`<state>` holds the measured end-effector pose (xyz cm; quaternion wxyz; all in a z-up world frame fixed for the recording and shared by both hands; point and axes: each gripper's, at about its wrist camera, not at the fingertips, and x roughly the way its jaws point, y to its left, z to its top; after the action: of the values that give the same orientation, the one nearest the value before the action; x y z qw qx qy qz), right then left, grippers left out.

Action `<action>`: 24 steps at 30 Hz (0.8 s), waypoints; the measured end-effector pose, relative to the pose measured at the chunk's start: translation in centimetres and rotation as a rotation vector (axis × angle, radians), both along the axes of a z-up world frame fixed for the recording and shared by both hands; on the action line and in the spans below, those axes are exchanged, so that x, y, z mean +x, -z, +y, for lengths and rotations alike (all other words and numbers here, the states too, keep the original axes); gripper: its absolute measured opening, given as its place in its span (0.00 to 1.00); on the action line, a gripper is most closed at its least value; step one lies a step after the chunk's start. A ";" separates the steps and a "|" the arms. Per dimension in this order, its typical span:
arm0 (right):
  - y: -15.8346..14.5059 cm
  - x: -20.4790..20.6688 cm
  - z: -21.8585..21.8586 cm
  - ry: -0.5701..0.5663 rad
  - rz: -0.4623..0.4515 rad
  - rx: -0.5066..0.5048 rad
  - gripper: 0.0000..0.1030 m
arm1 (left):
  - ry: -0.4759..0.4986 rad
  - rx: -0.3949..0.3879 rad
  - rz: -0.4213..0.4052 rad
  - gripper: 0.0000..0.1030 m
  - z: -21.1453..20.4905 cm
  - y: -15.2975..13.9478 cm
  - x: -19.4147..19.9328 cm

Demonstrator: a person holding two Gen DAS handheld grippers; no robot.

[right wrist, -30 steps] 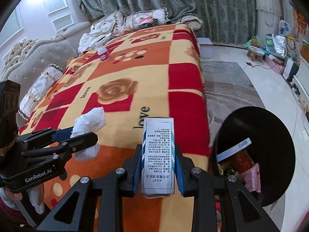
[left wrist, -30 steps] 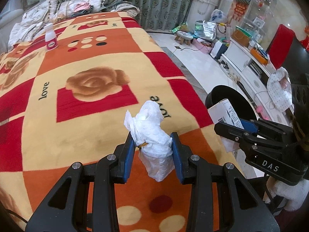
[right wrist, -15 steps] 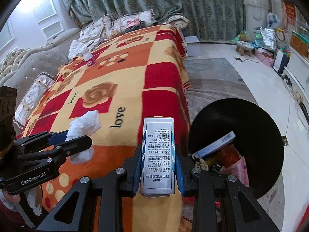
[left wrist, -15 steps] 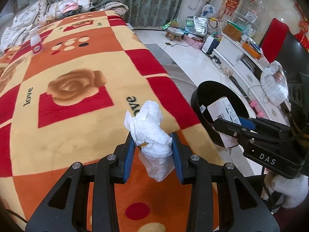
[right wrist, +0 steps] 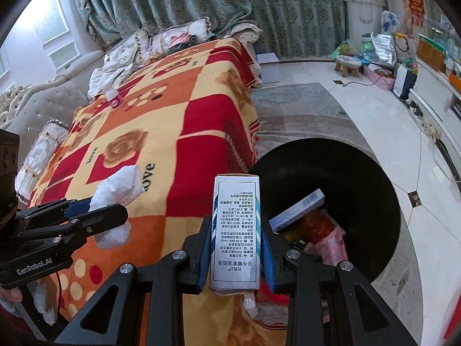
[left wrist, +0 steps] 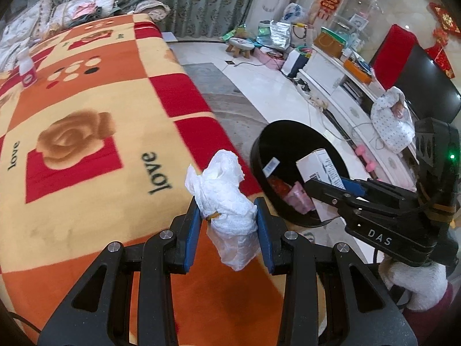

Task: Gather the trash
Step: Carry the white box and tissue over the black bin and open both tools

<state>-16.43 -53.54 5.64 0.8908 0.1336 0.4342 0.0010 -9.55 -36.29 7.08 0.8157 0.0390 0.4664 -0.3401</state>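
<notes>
**A:** What does your left wrist camera give you?

**B:** My left gripper (left wrist: 227, 225) is clamped on a crumpled white tissue (left wrist: 226, 199). Both blue pads press its sides, and the wad sticks up above the fingertips and hangs a little below them. It sits over the near edge of the patterned blanket (left wrist: 86, 132), the one with the roses and the word "love". Just beyond that edge, on the floor, is the black trash bin (left wrist: 291, 132), with a few packets already inside. To the right my right gripper (left wrist: 331, 190) holds the white box (left wrist: 319, 167) over the bin's mouth. Far back on the blanket a small white and pink bottle (left wrist: 27, 70) stands upright.

**A:** And the right wrist camera?

**B:** My right gripper (right wrist: 234, 245) is closed on the white box (right wrist: 236, 230), a tall carton with printed text on its face, standing upright between the pads. Behind it the trash bin (right wrist: 360, 173) opens wide; a flat blue and white packet (right wrist: 298, 210) leans inside, with red and pink wrappers beneath. At left my left gripper (right wrist: 95, 213) grips the tissue (right wrist: 118, 190) over the blanket (right wrist: 187, 121), close to its edge. The bottle (right wrist: 113, 98) stands far off near the pillows (right wrist: 178, 36).
</notes>
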 end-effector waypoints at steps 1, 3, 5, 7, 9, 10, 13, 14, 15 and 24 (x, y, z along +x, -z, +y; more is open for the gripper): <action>0.0 -0.1 -0.2 0.003 0.001 -0.001 0.28 | 0.007 -0.005 0.007 0.33 -0.3 0.0 0.0; 0.2 -0.2 -0.7 0.009 0.005 -0.003 0.28 | 0.017 -0.014 0.017 0.33 -0.8 0.1 0.0; 0.3 -0.2 -1.2 0.016 0.010 -0.005 0.28 | 0.025 -0.016 0.024 0.33 -1.3 0.1 0.1; 0.5 -0.3 -1.6 0.022 0.012 -0.005 0.28 | 0.031 -0.018 0.025 0.33 -1.8 0.1 0.1; 0.5 -0.4 -2.1 0.029 0.013 -0.005 0.28 | 0.038 -0.020 0.026 0.33 -2.3 0.0 0.2; 0.6 -0.4 -2.3 0.032 0.013 -0.005 0.28 | 0.042 -0.021 0.026 0.33 -2.6 0.0 0.2; 0.7 -0.4 -3.1 0.044 0.014 -0.006 0.28 | 0.052 -0.026 0.027 0.33 -3.4 -0.1 0.2; 0.7 -0.4 -3.3 0.049 0.015 -0.006 0.28 | 0.056 -0.027 0.028 0.33 -3.7 -0.1 0.2; 0.7 -0.4 -3.5 0.052 0.015 -0.006 0.28 | 0.058 -0.028 0.029 0.33 -4.0 -0.1 0.2; 1.5 -0.5 -5.1 0.080 0.025 0.001 0.28 | 0.087 -0.018 0.032 0.33 -6.2 0.3 0.7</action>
<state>-16.97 -58.64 4.18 0.8845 0.1512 0.4399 -0.0360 -8.90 -42.51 6.75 0.7929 0.0462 0.4742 -0.3799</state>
